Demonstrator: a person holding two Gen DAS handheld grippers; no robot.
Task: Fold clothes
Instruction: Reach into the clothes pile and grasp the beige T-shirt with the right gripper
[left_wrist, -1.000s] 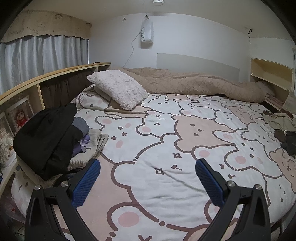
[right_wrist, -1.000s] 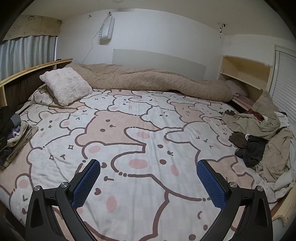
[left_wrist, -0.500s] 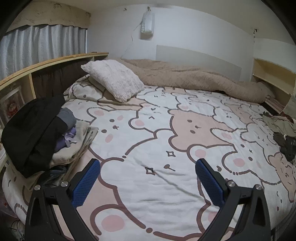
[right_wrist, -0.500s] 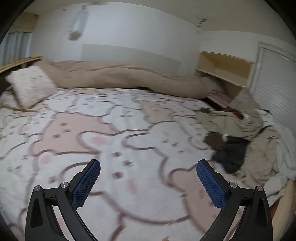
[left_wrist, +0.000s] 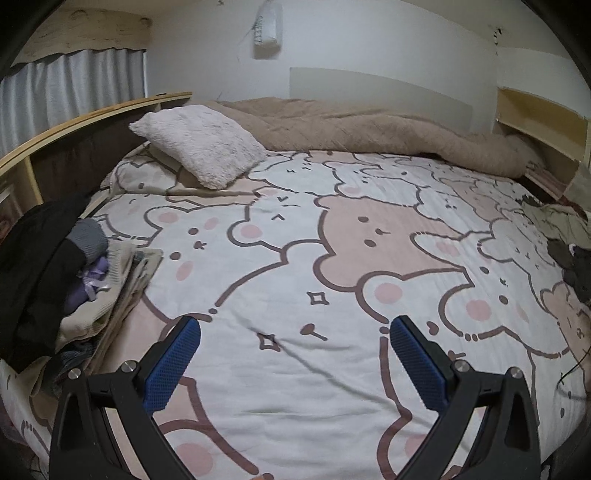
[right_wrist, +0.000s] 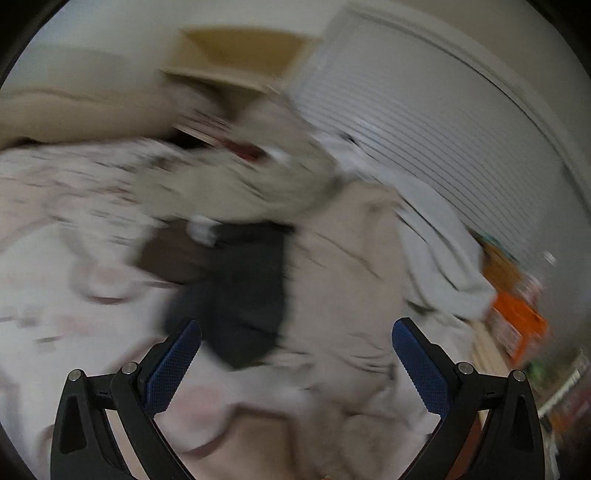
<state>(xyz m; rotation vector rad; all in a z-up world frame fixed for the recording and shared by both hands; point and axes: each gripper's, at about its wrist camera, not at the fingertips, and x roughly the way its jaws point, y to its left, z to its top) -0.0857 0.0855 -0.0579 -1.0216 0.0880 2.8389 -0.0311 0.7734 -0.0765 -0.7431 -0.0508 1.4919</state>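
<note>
My right gripper (right_wrist: 295, 354) faces the unfolded clothes heap (right_wrist: 280, 221) at the bed's right edge, fingers spread wide, empty; the view is blurred. My left gripper (left_wrist: 293, 354) hangs equally wide and empty over the bear-print bed (left_wrist: 332, 258), folded stack (left_wrist: 92, 288) alongside. I'd grab one garment's edge only.

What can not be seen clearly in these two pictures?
- Right wrist view: motion blur smears the unfolded clothes pile; single garments cannot be separated.
- Right wrist view: orange boxes by the right edge, blurred, labels unreadable.
- Left wrist view: the folded stack is partly covered by a black garment and cut by the left edge.
- Left wrist view: wall device, text too small.
</note>
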